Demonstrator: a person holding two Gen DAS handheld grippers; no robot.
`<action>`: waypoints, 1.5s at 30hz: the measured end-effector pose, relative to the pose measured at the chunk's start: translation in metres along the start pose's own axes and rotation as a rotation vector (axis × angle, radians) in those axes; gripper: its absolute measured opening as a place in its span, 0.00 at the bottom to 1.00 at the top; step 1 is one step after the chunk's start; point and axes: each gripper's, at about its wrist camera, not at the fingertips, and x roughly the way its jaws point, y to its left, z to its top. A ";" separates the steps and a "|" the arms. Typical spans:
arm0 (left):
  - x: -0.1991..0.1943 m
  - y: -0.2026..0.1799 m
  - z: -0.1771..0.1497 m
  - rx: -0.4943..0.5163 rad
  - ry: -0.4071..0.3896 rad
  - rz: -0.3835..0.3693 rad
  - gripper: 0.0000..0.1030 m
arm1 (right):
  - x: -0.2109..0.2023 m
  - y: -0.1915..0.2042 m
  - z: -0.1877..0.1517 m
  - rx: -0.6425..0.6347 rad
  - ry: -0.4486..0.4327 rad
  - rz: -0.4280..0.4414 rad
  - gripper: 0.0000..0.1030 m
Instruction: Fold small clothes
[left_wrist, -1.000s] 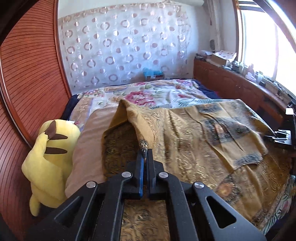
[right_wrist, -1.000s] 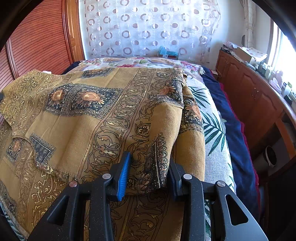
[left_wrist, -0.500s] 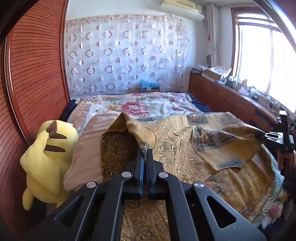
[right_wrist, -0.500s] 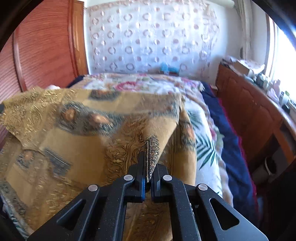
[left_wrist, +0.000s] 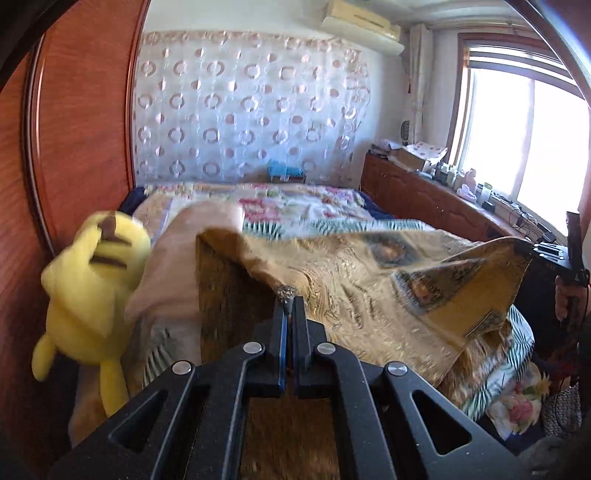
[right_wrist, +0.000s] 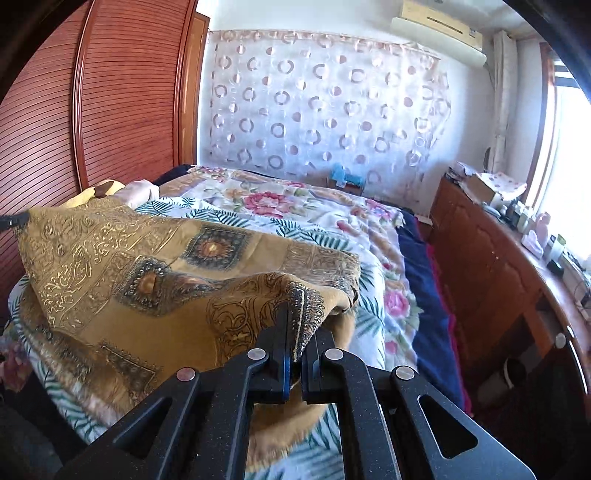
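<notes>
I am holding a woven mustard cloth (right_wrist: 147, 266) whose printed gold scrollwork is glinting against a matt weave. My right gripper (right_wrist: 294, 334) is showing black grainy, speckled plastic with bright metal screw heads and a smooth blue pad; my left gripper (left_wrist: 289, 308) is looking the same. The bedspread (right_wrist: 314, 210) beneath is lying soft and dull, a floral cotton-like fabric. The yellow toy (left_wrist: 92, 288) is looking plush and fuzzy. The wardrobe (right_wrist: 122, 103) is gleaming as ribbed, varnished red-brown wood, and the curtain (left_wrist: 251, 110) is hanging sheer and slightly shiny.
</notes>
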 end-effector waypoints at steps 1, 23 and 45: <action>0.000 0.002 -0.007 -0.006 0.012 0.005 0.03 | -0.003 -0.002 -0.005 0.009 0.005 0.002 0.03; 0.036 0.015 -0.063 -0.023 0.157 0.086 0.03 | 0.009 -0.013 -0.038 0.111 0.131 0.013 0.03; 0.044 0.013 -0.077 -0.022 0.178 0.108 0.03 | 0.011 0.061 -0.042 0.078 0.084 0.179 0.51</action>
